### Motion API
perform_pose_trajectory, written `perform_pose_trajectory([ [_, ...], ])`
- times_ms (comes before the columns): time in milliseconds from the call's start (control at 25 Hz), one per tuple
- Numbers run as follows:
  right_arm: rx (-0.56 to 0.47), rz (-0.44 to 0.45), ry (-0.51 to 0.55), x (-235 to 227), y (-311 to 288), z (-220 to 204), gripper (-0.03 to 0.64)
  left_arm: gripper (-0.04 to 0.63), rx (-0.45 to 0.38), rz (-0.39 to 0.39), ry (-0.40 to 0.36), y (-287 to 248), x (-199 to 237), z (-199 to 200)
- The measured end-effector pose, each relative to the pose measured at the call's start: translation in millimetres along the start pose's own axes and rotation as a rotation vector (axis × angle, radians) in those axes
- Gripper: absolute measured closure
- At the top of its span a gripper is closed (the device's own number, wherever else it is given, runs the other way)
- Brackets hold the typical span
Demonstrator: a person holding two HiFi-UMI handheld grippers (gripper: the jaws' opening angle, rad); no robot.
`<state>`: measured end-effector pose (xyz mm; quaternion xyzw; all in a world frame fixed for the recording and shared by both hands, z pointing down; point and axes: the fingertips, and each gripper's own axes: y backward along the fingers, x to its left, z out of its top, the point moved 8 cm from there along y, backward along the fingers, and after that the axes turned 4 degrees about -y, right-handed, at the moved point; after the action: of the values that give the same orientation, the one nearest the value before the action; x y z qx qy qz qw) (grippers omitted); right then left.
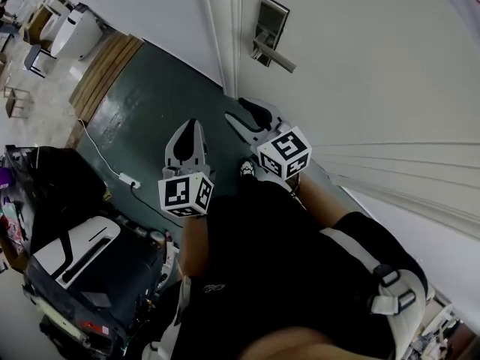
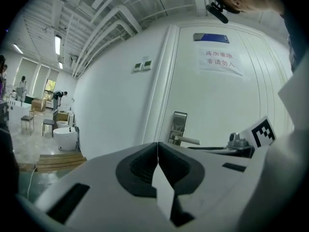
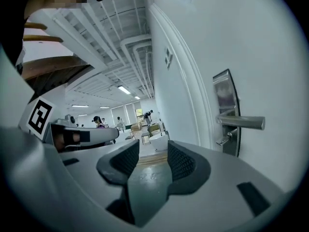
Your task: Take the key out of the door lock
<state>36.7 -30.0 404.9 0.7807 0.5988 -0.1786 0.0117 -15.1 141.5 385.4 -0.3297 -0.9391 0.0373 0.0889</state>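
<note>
A white door (image 1: 360,73) carries a silver lock plate (image 1: 270,22) with a lever handle (image 1: 276,57). In the right gripper view the lock plate (image 3: 226,105) and lever (image 3: 241,122) are at the right, and a small key (image 3: 222,140) sticks out just under the lever. My right gripper (image 1: 244,115) stands open and empty, short of the lock and below it; its gap (image 3: 153,154) holds nothing. My left gripper (image 1: 192,126) is shut on nothing, further left and lower. From the left gripper view the lock plate (image 2: 178,126) is straight ahead at a distance.
Dark green floor (image 1: 157,96) runs along the wall. A wooden platform (image 1: 105,73) with white toilets (image 1: 71,28) lies far left. A black equipment cart (image 1: 90,268) and a power strip (image 1: 129,180) with cable sit lower left. A paper sign (image 2: 219,61) hangs on the door.
</note>
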Motion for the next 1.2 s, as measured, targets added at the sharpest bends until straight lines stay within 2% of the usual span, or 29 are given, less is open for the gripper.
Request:
perform_pose_trajectory([
  [160,-0.01,-0.036,-0.047,-25,-14,-4,0.426,0.571,0.057,-0.052,-0.01,-36,5,-3],
  [440,-0.028,-0.139,-0.127,-48,-32,-11,0.431,0.571,0.102,-0.17,-0.028,-91,19,-2],
  [680,-0.068,-0.314,-0.167,-73,-57,-7,0.431,0.571,0.157,-0.372,-0.063,-153,40,0],
  [920,-0.126,-0.531,-0.23,-76,-80,-1,0.433,0.571,0.209,-0.598,-0.114,-207,68,10],
  [1080,-0.173,-0.63,-0.312,-75,-92,-8,0.436,0.571,0.226,-0.7,-0.114,-228,81,7],
  [1200,-0.237,-0.688,-0.415,-71,-99,-18,0.439,0.571,0.253,-0.761,-0.104,-237,92,1],
])
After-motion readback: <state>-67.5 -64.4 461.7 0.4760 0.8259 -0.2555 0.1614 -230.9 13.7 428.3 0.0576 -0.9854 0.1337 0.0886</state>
